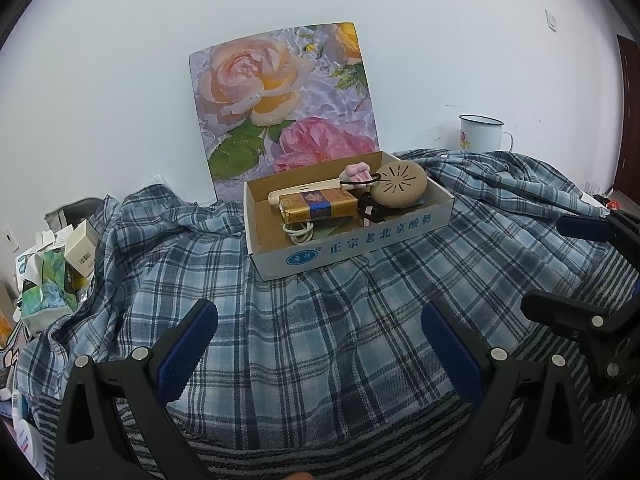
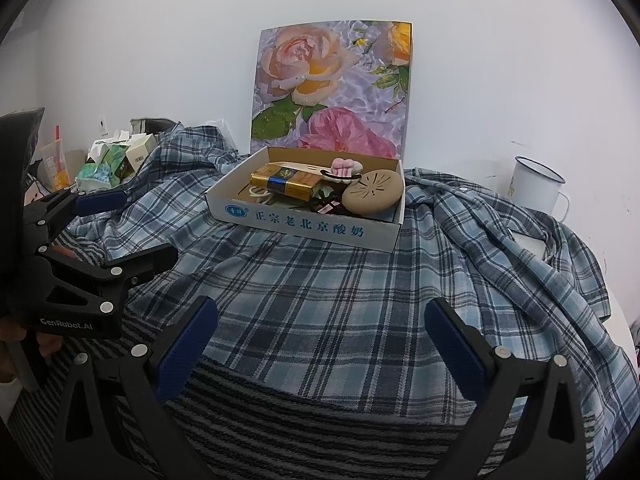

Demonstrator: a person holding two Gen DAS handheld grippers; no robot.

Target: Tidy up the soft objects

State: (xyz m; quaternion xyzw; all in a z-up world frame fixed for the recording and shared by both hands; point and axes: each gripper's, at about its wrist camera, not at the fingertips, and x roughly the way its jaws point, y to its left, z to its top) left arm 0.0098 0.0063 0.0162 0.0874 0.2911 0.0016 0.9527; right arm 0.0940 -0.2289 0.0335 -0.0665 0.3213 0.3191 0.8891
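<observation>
A blue plaid shirt (image 1: 320,320) lies spread over the table, also seen in the right wrist view (image 2: 340,288). A striped grey cloth (image 2: 320,420) lies under its near edge. On the shirt stands an open cardboard box (image 1: 360,244) (image 2: 304,226) holding a gold packet (image 1: 316,204), a tan round case (image 1: 402,188) and a pink soft toy (image 1: 356,172). My left gripper (image 1: 320,320) is open and empty above the shirt. My right gripper (image 2: 320,320) is open and empty too, and shows at the right in the left wrist view (image 1: 560,264).
A floral board (image 1: 284,100) leans on the wall behind the box. A white enamel mug (image 1: 480,132) stands at the back right. Tissue packs and small cartons (image 1: 52,276) are piled at the left. The left gripper (image 2: 132,228) shows at the left in the right wrist view.
</observation>
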